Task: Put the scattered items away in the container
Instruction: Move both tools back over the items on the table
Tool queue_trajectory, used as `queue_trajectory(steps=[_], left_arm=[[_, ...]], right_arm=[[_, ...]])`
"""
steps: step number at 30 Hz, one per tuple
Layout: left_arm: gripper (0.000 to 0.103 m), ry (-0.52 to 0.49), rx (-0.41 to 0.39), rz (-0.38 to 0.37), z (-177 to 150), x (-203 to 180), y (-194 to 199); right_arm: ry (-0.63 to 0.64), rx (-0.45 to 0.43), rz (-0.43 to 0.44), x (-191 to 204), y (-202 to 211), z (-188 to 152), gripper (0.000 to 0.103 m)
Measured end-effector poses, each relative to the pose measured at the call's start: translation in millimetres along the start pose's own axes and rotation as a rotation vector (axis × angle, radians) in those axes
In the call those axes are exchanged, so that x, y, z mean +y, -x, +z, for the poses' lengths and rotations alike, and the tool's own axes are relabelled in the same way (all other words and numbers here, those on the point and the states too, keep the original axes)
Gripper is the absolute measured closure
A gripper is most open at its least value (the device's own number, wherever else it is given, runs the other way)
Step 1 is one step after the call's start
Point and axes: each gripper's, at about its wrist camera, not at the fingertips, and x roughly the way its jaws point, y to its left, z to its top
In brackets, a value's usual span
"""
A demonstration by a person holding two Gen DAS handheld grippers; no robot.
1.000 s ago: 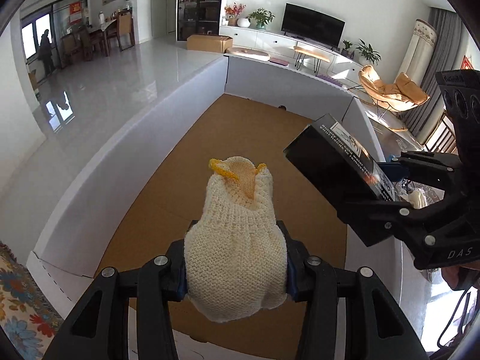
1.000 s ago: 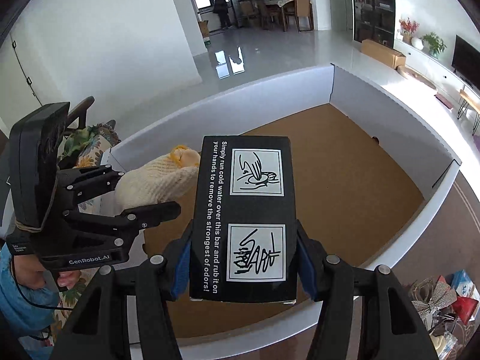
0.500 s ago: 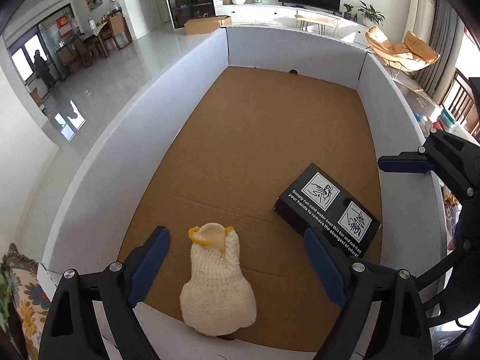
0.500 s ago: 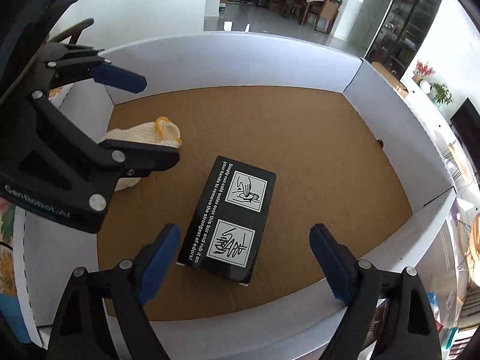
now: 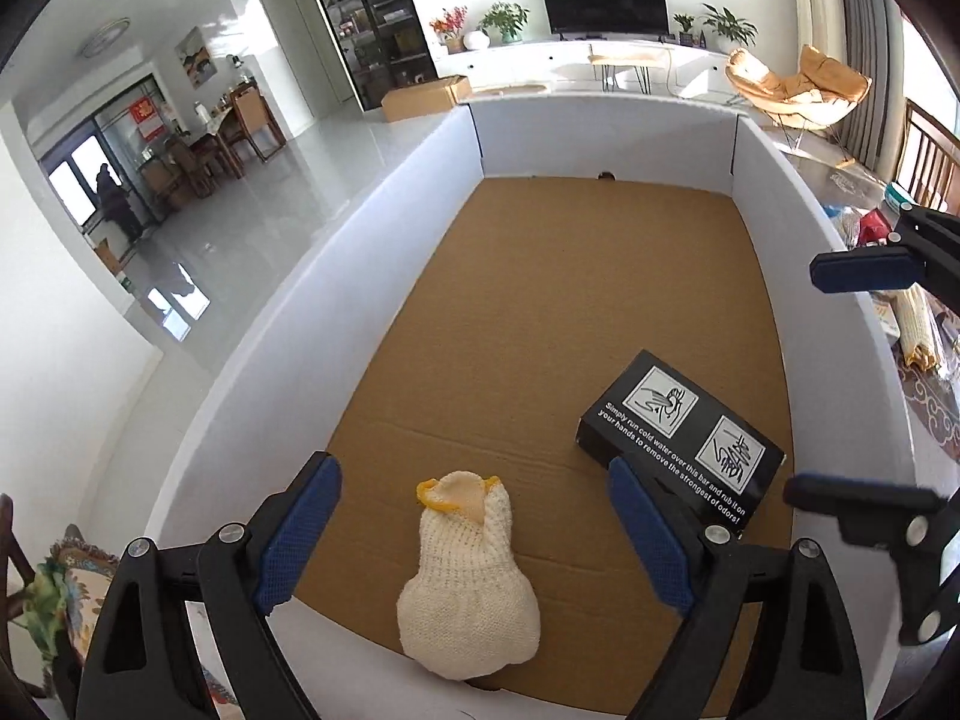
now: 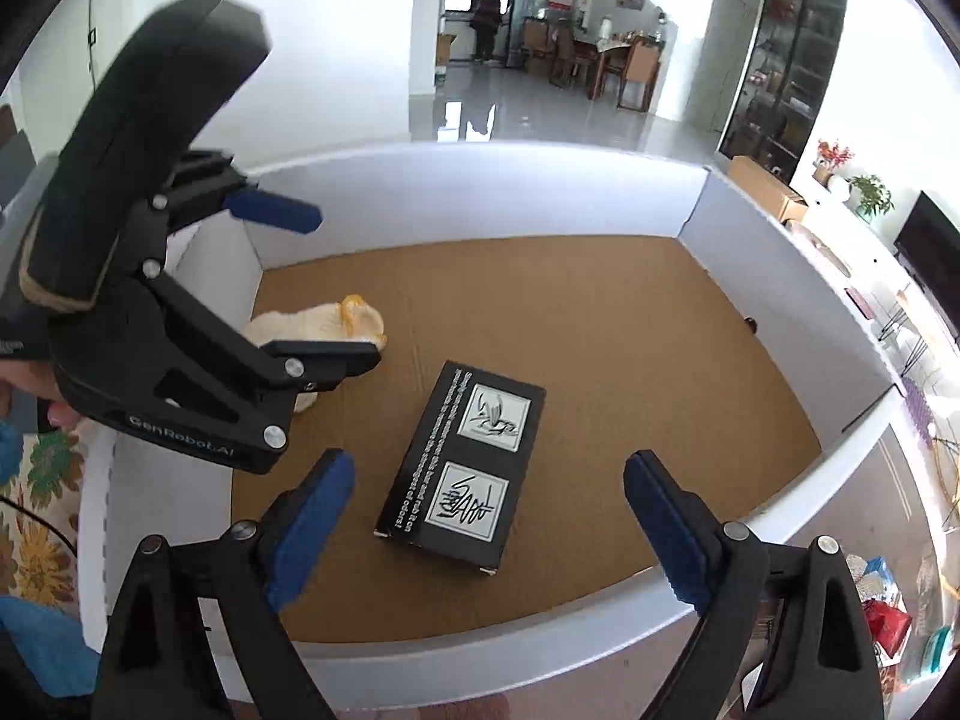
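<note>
Between the spread, empty fingers of the left gripper (image 5: 474, 516) lies a cream knitted glove with a yellow cuff (image 5: 467, 582), resting on the brown cardboard floor of the large white-walled container (image 5: 336, 324), its bulk against the near wall and its cuff pointing away from the gripper. Neither blue pad (image 5: 297, 531) touches it. Ahead and to the right of that gripper, a flat black rectangular box printed with white pictograms and lettering (image 5: 681, 456) lies on the same floor, apart from the glove and close to the right-hand wall.

The right gripper (image 6: 486, 516) is likewise wide open with nothing in it (its pads well clear on either side), and the black box sits just beyond and between its fingertips, printed face up. Farther off to its left, the glove shows partly behind the left gripper's black body. Beyond both, the container's floor runs bare to the far wall.
</note>
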Motion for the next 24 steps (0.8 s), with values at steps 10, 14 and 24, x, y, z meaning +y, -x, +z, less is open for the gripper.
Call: queue_trajectory(steps=[10,14,24], left_arm=[[0.004,-0.015,-0.214,-0.426,7,-64,118],[0.000,-0.176,-0.210,-0.544,3,-145,140],[0.000,-0.181,0.027,-0.535,-25,-268,28]], right_arm=[[-0.383,-0.080,-0.408,-135,123,-137,0.000],[-0.532,0.052,-0.544,-181,163,-239,0.000],[-0.710,0.168,-0.582,-180,198,-366,0.000]])
